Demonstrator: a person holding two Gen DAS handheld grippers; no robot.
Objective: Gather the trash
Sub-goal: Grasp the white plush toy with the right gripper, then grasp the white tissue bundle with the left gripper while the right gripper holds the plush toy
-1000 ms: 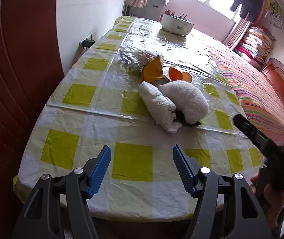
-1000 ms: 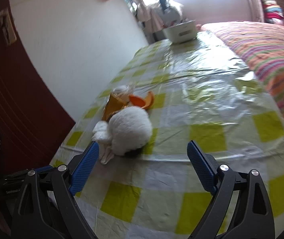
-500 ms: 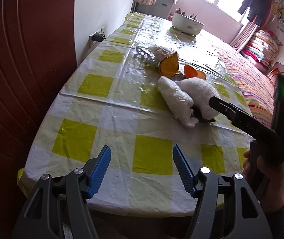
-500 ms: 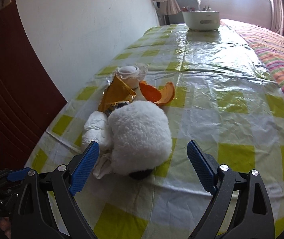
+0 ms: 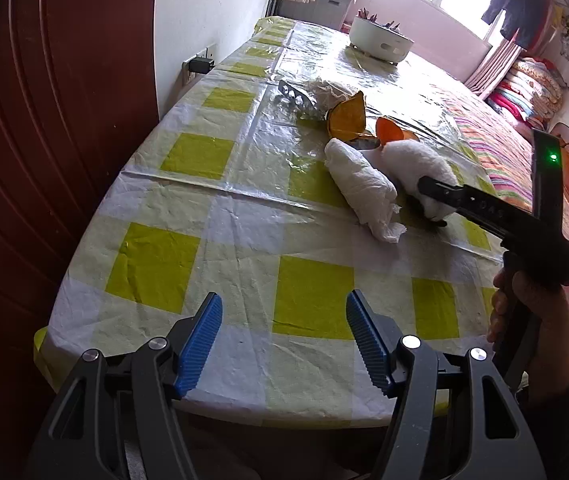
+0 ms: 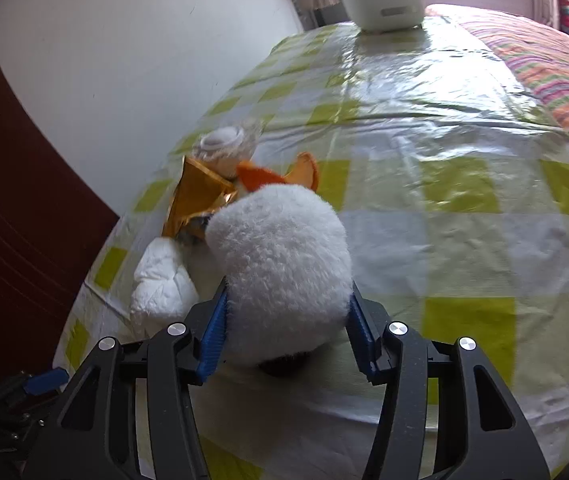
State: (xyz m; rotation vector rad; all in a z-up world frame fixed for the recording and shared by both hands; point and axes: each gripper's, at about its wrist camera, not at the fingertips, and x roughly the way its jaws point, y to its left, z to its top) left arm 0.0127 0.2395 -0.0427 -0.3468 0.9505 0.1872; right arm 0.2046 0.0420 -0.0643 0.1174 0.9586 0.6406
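Left wrist cam: sits off the near end of the bench [image 5: 244, 264], above the cloth, looking down its length toward the window; trash pile mid-frame, well ahead. Right wrist cam: low and close in, same general heading, plush [image 6: 284, 272] fills the centre between its jaws. Shared: plush [image 5: 416, 164], tissue wad [image 5: 360, 184] [image 6: 160, 284], orange peel [image 5: 388, 130] [image 6: 272, 174], white pot [image 5: 380, 40] [image 6: 384, 8] at the far end.

No legible text anywhere.
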